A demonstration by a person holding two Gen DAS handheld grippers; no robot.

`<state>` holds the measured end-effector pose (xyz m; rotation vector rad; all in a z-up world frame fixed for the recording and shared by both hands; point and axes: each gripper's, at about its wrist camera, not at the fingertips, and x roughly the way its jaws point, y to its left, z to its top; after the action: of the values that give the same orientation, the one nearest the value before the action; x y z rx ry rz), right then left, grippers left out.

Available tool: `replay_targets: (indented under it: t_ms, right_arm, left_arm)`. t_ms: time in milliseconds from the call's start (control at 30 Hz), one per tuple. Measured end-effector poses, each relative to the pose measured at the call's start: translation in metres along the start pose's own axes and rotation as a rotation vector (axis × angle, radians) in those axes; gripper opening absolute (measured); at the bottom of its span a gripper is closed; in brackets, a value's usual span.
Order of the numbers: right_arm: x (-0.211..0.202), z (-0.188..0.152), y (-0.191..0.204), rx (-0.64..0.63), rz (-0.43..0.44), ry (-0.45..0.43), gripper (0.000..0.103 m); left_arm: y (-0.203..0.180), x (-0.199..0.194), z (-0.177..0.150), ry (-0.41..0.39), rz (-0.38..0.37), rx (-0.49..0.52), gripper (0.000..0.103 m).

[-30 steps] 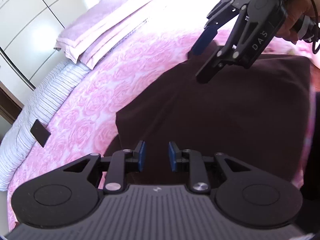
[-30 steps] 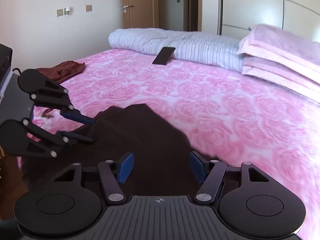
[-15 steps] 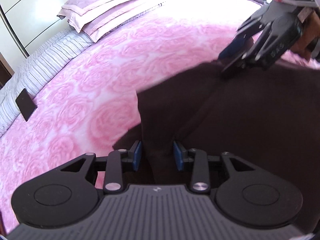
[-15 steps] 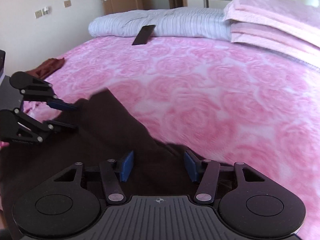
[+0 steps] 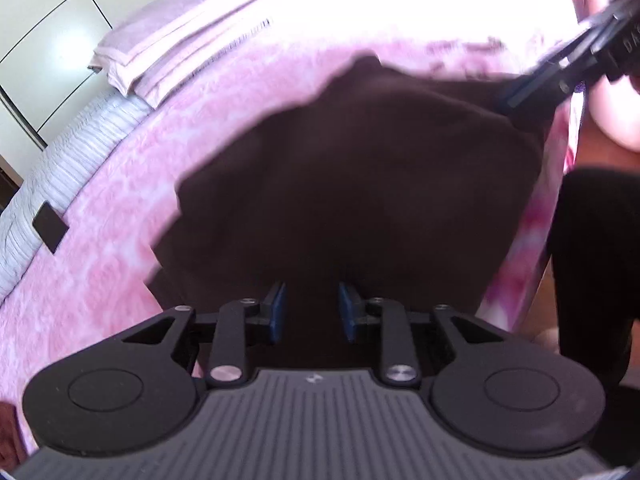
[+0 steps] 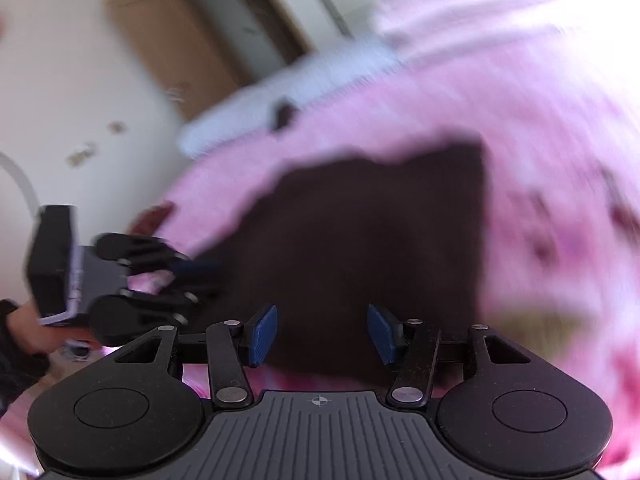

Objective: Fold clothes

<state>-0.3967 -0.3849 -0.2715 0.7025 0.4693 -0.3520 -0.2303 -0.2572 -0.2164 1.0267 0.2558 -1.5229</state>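
A dark maroon garment (image 5: 360,184) lies folded on the pink rose-patterned bed (image 5: 120,240). It also shows in the right wrist view (image 6: 360,232). My left gripper (image 5: 310,310) is open, its blue pads over the garment's near edge with nothing between them. My right gripper (image 6: 322,334) is open and empty over the garment's near edge. The right gripper shows at the left wrist view's upper right (image 5: 532,92), at the garment's far corner. The left gripper shows at the right wrist view's left (image 6: 200,276). Both views are blurred.
Pink folded pillows (image 5: 180,40) and a striped white quilt (image 5: 60,168) lie at the bed's head. A black phone (image 5: 50,226) rests on the quilt. A second reddish cloth (image 6: 154,216) lies near the bed's far edge. A door (image 6: 192,40) is beyond.
Both grippers have moved back toward the bed's near edge and tilted. The garment now looks more compact than before. The right jaws have narrowed slightly but stay open.
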Motion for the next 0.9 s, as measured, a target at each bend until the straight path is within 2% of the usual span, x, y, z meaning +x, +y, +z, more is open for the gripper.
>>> replay_targets:
  t_ms: [100,167,300,367,467,600,700,800,900]
  right_arm:
    - [-0.018,-0.016,-0.001,0.110,0.015,-0.065,0.055]
    - [-0.028,-0.028,0.002,0.176,0.043,-0.097,0.068]
    - [-0.025,-0.051,-0.006,0.319,0.100,-0.091,0.068]
    - [-0.017,-0.053,-0.008,0.364,0.138,-0.128,0.068]
    - [0.003,-0.041,-0.014,0.415,0.171,-0.180,0.068]
    - [0.024,-0.042,-0.024,0.527,0.148,-0.201,0.068]
    - [0.034,-0.038,-0.019,0.531,0.160,-0.236,0.069]
    - [0.041,-0.031,-0.014,0.561,0.161,-0.289,0.081]
    - [0.043,-0.025,-0.010,0.598,0.137,-0.320,0.082]
  left_arm:
    - [0.012,-0.004,0.002,0.009,-0.001,-0.068,0.025]
    - [0.015,-0.009,0.002,0.000,0.024,-0.067,0.026]
    - [0.012,-0.017,0.000,-0.008,0.020,-0.055,0.026]
    - [0.010,-0.017,-0.003,-0.009,0.011,-0.054,0.026]
    - [0.007,-0.019,-0.007,-0.009,-0.002,-0.052,0.026]
    - [0.006,-0.019,-0.012,-0.013,-0.017,-0.060,0.025]
    - [0.007,-0.017,-0.014,-0.023,-0.025,-0.071,0.025]
    - [0.009,-0.016,-0.014,-0.031,-0.031,-0.071,0.026]
    - [0.011,-0.017,-0.014,-0.030,-0.029,-0.064,0.027]
